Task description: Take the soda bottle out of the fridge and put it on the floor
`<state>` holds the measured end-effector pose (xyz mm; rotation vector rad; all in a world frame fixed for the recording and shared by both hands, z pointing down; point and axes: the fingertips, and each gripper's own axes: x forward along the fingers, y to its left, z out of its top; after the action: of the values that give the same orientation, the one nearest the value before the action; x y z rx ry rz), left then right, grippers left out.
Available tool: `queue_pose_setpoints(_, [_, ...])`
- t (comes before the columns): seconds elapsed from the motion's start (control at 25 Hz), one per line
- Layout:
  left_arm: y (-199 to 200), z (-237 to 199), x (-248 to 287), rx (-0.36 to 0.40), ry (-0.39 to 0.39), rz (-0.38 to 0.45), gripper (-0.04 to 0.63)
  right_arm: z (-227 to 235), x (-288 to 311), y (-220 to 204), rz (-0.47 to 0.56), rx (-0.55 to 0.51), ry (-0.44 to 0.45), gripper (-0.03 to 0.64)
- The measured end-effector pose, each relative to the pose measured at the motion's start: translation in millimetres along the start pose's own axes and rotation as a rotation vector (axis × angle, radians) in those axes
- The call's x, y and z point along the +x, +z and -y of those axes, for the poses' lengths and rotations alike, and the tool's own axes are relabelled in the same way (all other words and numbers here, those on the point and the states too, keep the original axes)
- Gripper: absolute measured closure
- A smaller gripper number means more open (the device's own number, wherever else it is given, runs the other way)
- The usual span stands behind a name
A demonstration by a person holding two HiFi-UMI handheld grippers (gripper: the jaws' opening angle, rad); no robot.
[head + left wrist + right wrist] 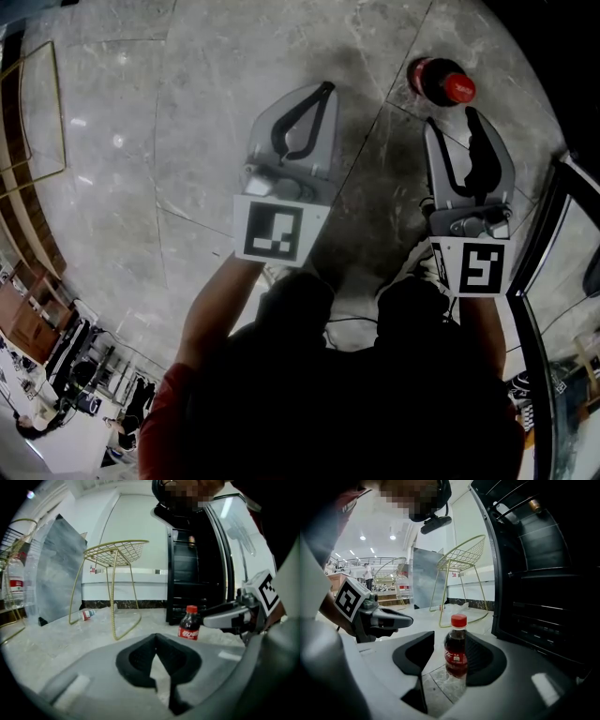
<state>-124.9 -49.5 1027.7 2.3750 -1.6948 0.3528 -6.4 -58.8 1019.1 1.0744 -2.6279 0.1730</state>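
since the soda bottle [442,82] already stands upright on the floor [187,112], red cap up, the carrying part of the task looks done. it sits on the marble by a tile seam, close to the foot of the open black fridge [543,597] and well away from the floor's far edge, where a gold wire chair [117,555] stands.

the right gripper [454,117] points straight at the bottle with its jaws spread. in the right gripper view the bottle shows in the gap between the two dark pads with a clear space on its left side, and the head view puts it just beyond the tips, so nothing is pinching it and it stands on its own base. that wide spread probably serves to clear the bottle's sides, so that drawing away would not tip it.

the left gripper [324,89] hangs over bare floor to the left, its jaws pressed together at the tips with nothing between them. it has no part in the placing and looks simply parked out of the way.
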Motion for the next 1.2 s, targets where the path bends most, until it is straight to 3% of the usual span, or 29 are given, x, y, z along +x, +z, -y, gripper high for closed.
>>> queue_pose_setpoints(0.36, [-8.9,13.1,-15.5,0.014,-0.035,-0.016,0.595,-0.5,-18.3,-8.4,0.047,0.028,-0.069,0.434])
queue_pose_setpoints(1.2, [-21.5,17.6,-19.9,0.007,-0.035,-0.043,0.595,-6.7,-14.3,-17.6,0.019,0.043,-0.032,0.436])
